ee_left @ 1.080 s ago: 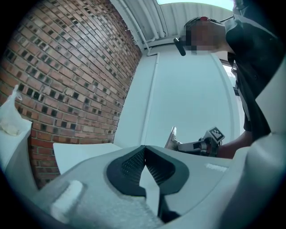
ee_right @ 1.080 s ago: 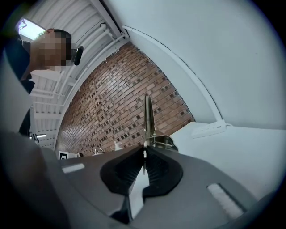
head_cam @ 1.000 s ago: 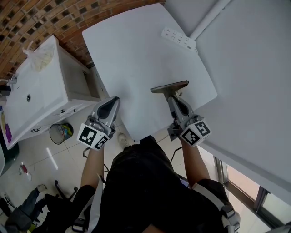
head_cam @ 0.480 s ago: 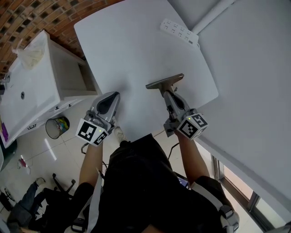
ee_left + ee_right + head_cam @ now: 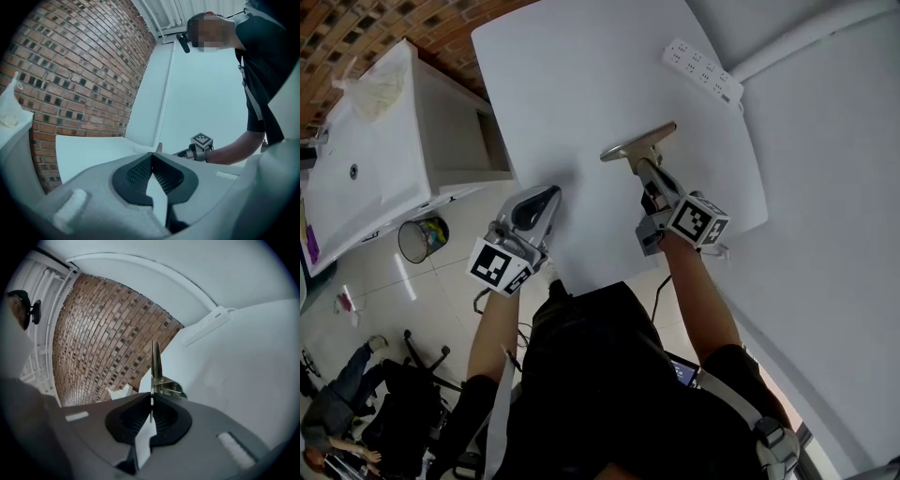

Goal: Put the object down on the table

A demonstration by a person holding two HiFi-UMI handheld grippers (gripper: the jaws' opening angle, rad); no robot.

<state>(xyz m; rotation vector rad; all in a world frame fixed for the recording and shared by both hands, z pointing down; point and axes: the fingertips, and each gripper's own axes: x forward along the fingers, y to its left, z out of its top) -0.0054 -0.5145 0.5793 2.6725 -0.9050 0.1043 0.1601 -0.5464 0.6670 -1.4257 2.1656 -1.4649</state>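
A flat metal T-shaped tool (image 5: 637,145) is over the white table (image 5: 581,84), and my right gripper (image 5: 649,173) is shut on its stem. In the right gripper view the tool (image 5: 156,366) stands edge-on, sticking out past the closed jaws (image 5: 151,399). Whether it touches the tabletop I cannot tell. My left gripper (image 5: 546,195) hovers at the table's near edge, shut, with nothing in it. In the left gripper view its fingertips (image 5: 151,157) meet, and the right gripper's marker cube (image 5: 200,140) shows beyond them.
A white power strip (image 5: 703,70) lies at the table's far right edge, also seen in the right gripper view (image 5: 206,324). A white cabinet (image 5: 366,159) stands to the left, with a waste bin (image 5: 424,239) on the floor. A brick wall is behind.
The head view has swung, so the table sits differently in the frame. Both grippers stay shut, and the right one still holds the metal tool over the table.
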